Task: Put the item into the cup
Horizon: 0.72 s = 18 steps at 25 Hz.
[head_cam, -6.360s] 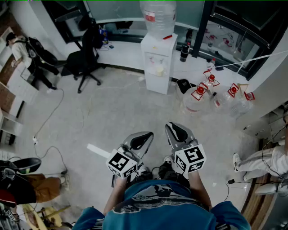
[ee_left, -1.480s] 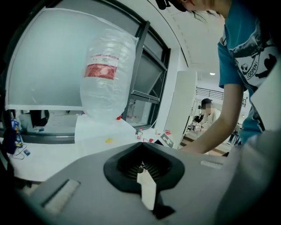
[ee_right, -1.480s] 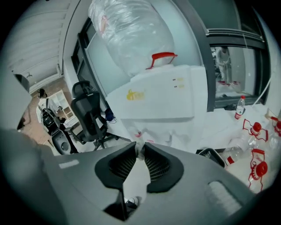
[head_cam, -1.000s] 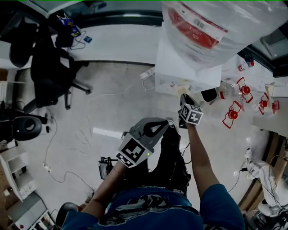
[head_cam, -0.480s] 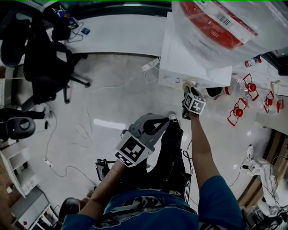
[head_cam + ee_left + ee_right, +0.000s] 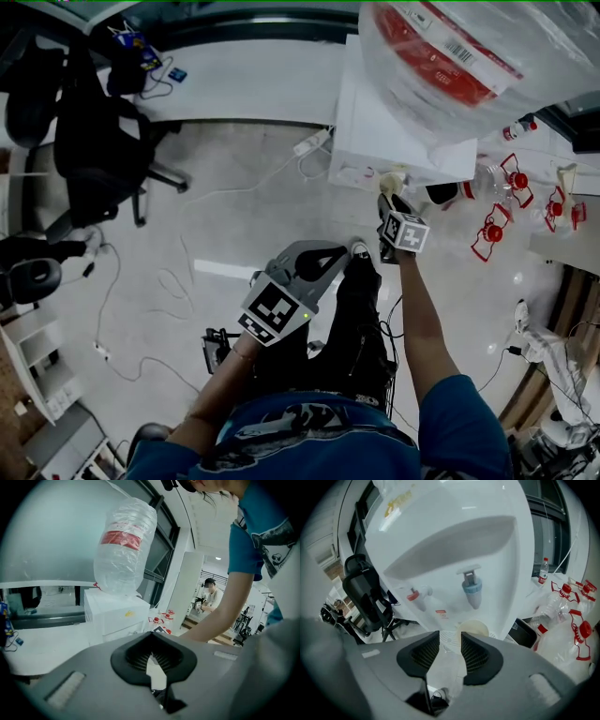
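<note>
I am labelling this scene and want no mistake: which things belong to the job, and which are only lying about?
Job: water dispenser; cream cup below its blue tap; right gripper, whose jaws have just been opening with nothing between them.
Lying about: office chair; red-capped bottles; floor cables.

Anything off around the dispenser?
Nothing spilled or damaged. The cup stands upright under the blue tap; the right gripper, whose jaws have just been opening, holds nothing. Only clutter: water bottles on the floor beside the dispenser.

Right hand-held gripper just opened, nothing between jaws; left hand-held gripper closed.
</note>
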Available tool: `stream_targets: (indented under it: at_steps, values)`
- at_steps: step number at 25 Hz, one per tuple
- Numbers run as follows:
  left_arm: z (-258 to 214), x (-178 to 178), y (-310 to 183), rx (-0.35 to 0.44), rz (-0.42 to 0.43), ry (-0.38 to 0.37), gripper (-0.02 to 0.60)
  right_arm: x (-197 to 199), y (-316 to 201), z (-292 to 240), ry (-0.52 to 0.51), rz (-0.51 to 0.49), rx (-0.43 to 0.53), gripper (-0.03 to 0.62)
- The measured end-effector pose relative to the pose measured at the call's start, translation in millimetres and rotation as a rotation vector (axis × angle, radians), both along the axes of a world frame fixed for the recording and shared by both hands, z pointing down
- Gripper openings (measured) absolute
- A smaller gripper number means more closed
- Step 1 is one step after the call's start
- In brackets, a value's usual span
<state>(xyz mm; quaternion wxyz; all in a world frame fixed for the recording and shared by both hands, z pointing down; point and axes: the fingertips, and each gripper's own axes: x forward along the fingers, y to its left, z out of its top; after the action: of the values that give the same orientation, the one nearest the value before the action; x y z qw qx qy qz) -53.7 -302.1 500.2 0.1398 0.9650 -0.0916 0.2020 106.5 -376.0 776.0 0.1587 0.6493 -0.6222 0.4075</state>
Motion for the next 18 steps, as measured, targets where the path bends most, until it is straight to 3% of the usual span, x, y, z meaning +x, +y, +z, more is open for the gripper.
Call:
stream_targets:
  at_steps: [8,14,18]
  values:
    - [-18.9,-21.2,5.8,0.052,0.056,0.028,0.014,-47.4,37.7,-95.5,-0.005,-0.113,0.154,0.121]
    - [-25.1,-45.8,17.9,0.065,0.086,0.039,0.014,-84.2,65.7,-181.3,-0.012,-0.102,0.271,0.09]
    - [-15.3,-58.9,29.3,0.024,0.096,0.045,0.014,-109.0,86.1,-225.7,-0.041,-0.097,0.323,0.078]
